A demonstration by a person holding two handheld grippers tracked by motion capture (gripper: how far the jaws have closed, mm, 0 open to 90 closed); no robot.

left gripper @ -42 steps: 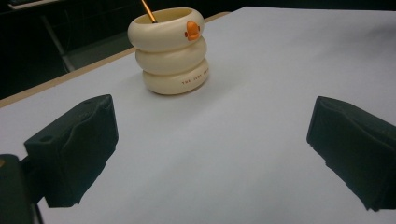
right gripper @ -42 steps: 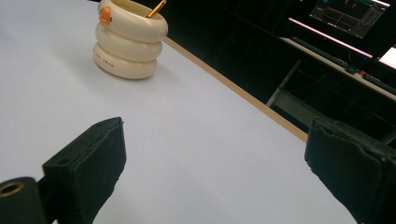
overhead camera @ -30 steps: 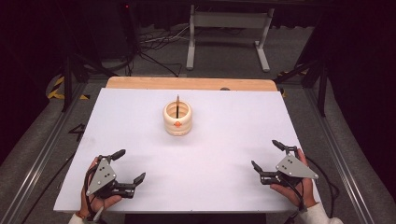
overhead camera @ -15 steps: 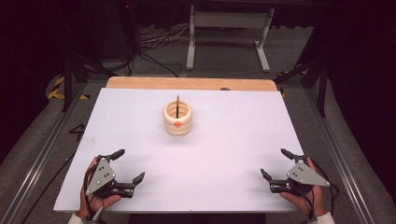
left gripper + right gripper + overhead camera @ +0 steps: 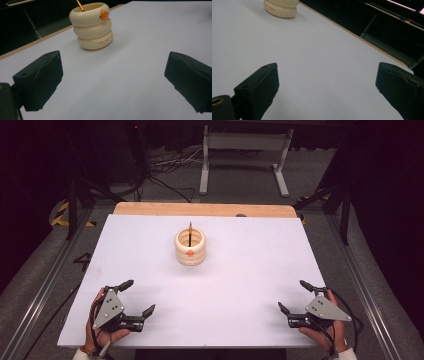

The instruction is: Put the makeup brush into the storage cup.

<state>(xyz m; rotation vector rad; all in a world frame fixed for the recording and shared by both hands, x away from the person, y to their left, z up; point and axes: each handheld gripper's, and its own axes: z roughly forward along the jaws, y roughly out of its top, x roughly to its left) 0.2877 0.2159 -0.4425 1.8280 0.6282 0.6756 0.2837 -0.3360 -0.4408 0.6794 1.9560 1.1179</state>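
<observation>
We are holding both grippers spread wide at the near edge; the holder [image 5: 190, 247] is standing mid-table, pencil [image 5: 190, 231] upright inside, slightly nearer our left gripper [image 5: 137, 296] than the right gripper [image 5: 294, 296].

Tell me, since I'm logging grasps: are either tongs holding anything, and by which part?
Nothing is held. The left tongs and right tongs are open, apart from the cream pen holder with its pencil.

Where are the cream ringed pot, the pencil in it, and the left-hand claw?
cream ringed pot [image 5: 190, 251]: high view, its front wall.
pencil [image 5: 190, 231]: high view, its upright shaft.
left gripper [image 5: 136, 297]: high view, midway between its open fingertips.
</observation>
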